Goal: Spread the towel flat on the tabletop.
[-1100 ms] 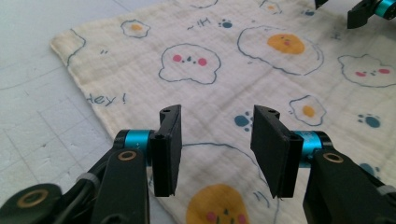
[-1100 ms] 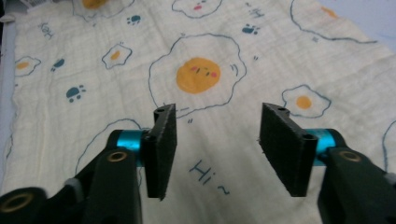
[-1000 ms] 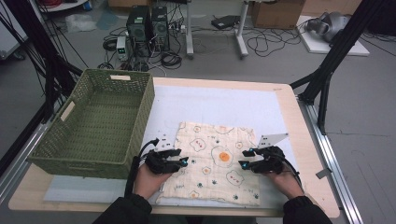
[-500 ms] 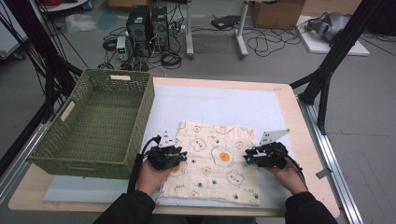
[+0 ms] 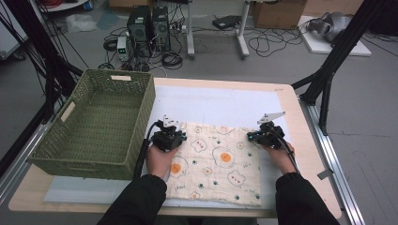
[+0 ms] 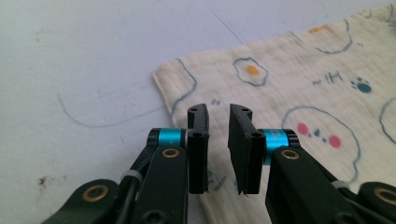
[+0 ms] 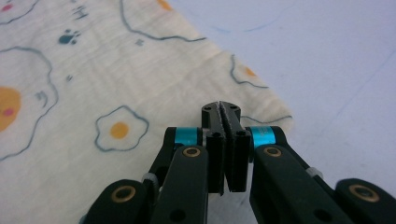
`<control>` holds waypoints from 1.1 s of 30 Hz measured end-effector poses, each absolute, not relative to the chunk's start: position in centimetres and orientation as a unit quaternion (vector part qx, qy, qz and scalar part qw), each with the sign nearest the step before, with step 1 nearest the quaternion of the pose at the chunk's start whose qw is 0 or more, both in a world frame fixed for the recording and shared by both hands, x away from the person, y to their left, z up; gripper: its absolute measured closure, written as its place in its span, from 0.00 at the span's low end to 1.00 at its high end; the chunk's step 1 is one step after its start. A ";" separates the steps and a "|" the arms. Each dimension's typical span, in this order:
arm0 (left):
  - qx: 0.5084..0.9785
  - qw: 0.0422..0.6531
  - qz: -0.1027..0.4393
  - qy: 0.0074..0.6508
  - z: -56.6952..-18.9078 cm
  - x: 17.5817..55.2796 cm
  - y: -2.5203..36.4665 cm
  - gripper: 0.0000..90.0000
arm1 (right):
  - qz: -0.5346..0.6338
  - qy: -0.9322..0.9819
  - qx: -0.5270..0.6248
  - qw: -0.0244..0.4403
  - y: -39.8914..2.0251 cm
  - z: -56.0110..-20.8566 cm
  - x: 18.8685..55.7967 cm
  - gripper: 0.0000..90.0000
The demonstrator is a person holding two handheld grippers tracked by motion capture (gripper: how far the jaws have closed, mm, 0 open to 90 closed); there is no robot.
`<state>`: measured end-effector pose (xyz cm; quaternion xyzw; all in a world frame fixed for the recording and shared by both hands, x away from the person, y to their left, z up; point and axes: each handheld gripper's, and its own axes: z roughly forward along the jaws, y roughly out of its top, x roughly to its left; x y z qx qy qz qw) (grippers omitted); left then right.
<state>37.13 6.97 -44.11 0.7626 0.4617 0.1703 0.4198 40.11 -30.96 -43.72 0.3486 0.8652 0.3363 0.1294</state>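
The cream cloth [image 5: 213, 164] printed with fried eggs lies flat on the white mat [image 5: 220, 105] that covers the surface [image 5: 307, 154], its near edge close to the person's side and its far edge running between the two hands. Nearest the viewer, two dark sleeves [image 5: 141, 201] come in from the bottom, each hand carrying tongs at one far corner of the cloth. The left tongs [image 5: 168, 137] sit at the cloth's far left corner, just beside the green woven basket [image 5: 96, 124]; in the left gripper view the left tongs [image 6: 218, 114] have just been closing and stand at a narrow gap, with the cloth [image 6: 299, 93] below and beyond the jaws and its corner edge just to the left of them, and I cannot tell whether any fabric is caught between them. The right tongs [image 5: 262, 135] rest at the cloth's far right corner; in the right gripper view the right tongs [image 7: 221, 109] have their jaws pressed together, with the cloth [image 7: 93, 79] spreading away to the left and its corner tip just beyond the jaw ends. Whether a thin fold is pinched there cannot be made out. Beyond the surface, on the floor, stand computer towers [image 5: 149, 23] among loose cables [image 5: 272, 44].
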 end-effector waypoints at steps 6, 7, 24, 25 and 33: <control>0.744 0.420 0.176 0.489 -44.4 38.4 7.4 0.79 | 0.342 0.860 0.358 0.124 -31.1 -42.9 41.3 0.80; 0.745 0.413 0.171 0.496 -44.8 38.7 7.4 0.78 | 0.346 0.858 0.356 0.132 -31.0 -42.8 41.3 0.73; 0.759 0.385 0.182 0.493 -44.5 40.6 6.4 0.97 | 0.338 0.853 0.376 0.131 -31.5 -43.7 42.0 0.80; 0.759 0.385 0.180 0.493 -44.4 40.6 6.5 0.97 | 0.337 0.853 0.377 0.129 -31.5 -43.7 42.0 0.89; 0.743 0.420 0.182 0.488 -43.2 40.0 7.2 0.97 | 0.362 0.846 0.380 0.092 -32.1 -43.6 41.9 0.99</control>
